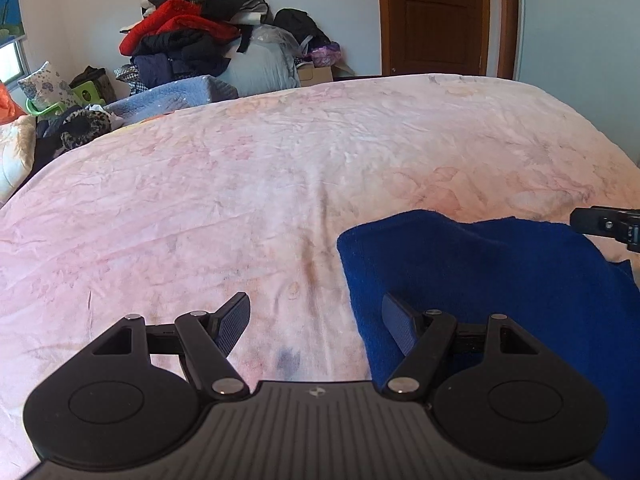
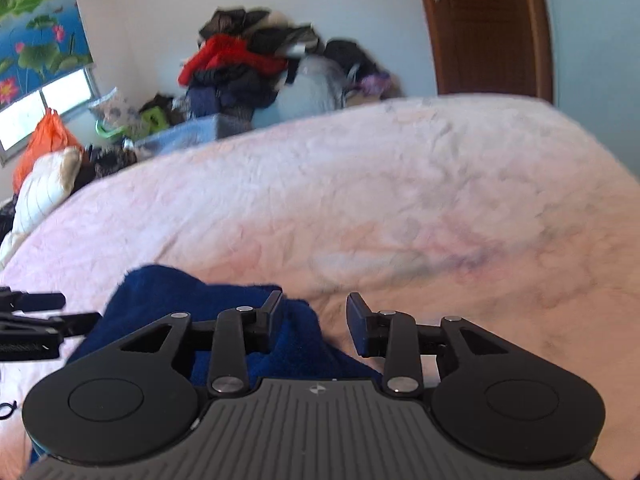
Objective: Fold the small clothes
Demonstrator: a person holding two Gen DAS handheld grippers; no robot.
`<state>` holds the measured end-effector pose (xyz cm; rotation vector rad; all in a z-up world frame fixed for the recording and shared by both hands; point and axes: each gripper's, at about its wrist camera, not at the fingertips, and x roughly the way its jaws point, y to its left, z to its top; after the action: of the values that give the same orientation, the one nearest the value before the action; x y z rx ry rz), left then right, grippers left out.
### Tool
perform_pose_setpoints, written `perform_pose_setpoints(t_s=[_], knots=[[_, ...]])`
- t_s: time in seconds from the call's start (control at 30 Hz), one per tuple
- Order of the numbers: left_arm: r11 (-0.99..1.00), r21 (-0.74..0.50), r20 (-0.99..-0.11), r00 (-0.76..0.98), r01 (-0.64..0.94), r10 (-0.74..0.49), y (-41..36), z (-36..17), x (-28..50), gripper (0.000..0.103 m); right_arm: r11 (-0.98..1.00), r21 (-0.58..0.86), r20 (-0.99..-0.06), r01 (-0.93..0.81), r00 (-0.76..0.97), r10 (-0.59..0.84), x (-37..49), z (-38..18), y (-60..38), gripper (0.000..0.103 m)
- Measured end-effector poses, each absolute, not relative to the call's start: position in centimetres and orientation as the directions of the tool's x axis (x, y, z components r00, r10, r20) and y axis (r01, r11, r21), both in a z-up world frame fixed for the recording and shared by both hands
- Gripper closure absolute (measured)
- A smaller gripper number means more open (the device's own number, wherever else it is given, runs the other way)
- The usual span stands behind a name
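A wide bed under a pale pink floral blanket (image 1: 248,168) fills the room, with a heap of clothes (image 1: 188,36) stacked against the far wall beside a brown door (image 1: 434,16). Near the bed's front edge lies the blue garment (image 1: 500,272), soft and fuzzy, partly doubled over and rumpled.

The left gripper (image 1: 316,324) hangs with its jaws spread wide and empty, straddling the garment's left edge. The right gripper (image 2: 316,320) stands part open over the cloth's right end, its pads not pressing anything.

My worry is that the fuzzy fabric clings to the blanket, so a pinch could snag both layers, or catch one ply and drag the fold crooked.

I can read no writing; only a small emblem (image 2: 316,389) on the gripper body.
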<state>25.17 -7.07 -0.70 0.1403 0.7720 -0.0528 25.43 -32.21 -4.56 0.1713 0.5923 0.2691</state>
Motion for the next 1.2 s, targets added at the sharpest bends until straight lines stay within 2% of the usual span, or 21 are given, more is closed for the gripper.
perform_pose_setpoints(t_s=[0.1, 0.17, 0.27, 0.33, 0.53, 0.73, 0.83, 0.97, 1.03, 1.2], knots=[[0.986, 0.121, -0.694, 0.720, 0.112, 0.003, -7.6, -0.8, 24.5, 0.025, 0.927, 0.221, -0.526, -0.302, 0.764, 0.374, 22.9, -3.7, -31.2, 0.055], [0.980, 0.162, -0.688, 0.725, 0.111, 0.032, -8.3, -1.3, 24.4, 0.025, 0.918, 0.201, -0.572, -0.342, 0.719, 0.393, 22.4, -4.2, -30.3, 0.050], [0.977, 0.187, -0.682, 0.730, 0.103, 0.053, -8.7, -1.5, 24.3, 0.025, 0.955, 0.091, -0.644, -0.282, 0.715, 0.273, 23.2, -6.0, -29.7, 0.044], [0.978, 0.184, -0.677, 0.734, 0.097, 0.054, -8.6, -1.2, 23.8, 0.025, 0.966, 0.113, -0.621, -0.232, 0.743, 0.251, 22.6, -5.6, -30.4, 0.040], [0.977, 0.189, -0.670, 0.740, 0.098, 0.055, -8.5, -0.7, 22.7, 0.025, 0.960, 0.105, -0.545, -0.261, 0.792, 0.275, 17.9, -3.5, -30.2, 0.040], [0.984, 0.160, -0.669, 0.741, 0.072, 0.055, -8.2, 0.2, 20.6, 0.024, 0.932, 0.091, -0.582, -0.352, 0.741, 0.336, 14.4, -4.0, -28.1, 0.043], [0.992, 0.107, -0.676, 0.737, 0.072, 0.019, -8.1, 0.0, 18.3, 0.024, 0.950, 0.041, -0.610, -0.310, 0.745, 0.270, 14.7, -5.6, -27.7, 0.045], [0.978, 0.187, -0.677, 0.733, 0.095, 0.058, -9.4, -2.0, 16.1, 0.023, 0.960, 0.105, -0.578, -0.259, 0.770, 0.271, 13.7, -5.2, -28.7, 0.044], [0.983, 0.160, -0.667, 0.744, 0.094, 0.037, -9.1, -1.4, 14.9, 0.023, 0.955, 0.102, -0.558, -0.278, 0.779, 0.286, 12.4, -4.7, -28.7, 0.043], [0.980, 0.148, -0.688, 0.726, 0.132, 0.006, -9.1, -1.9, 14.4, 0.023, 0.968, 0.096, -0.614, -0.231, 0.751, 0.241, 11.9, -6.7, -29.5, 0.040]])
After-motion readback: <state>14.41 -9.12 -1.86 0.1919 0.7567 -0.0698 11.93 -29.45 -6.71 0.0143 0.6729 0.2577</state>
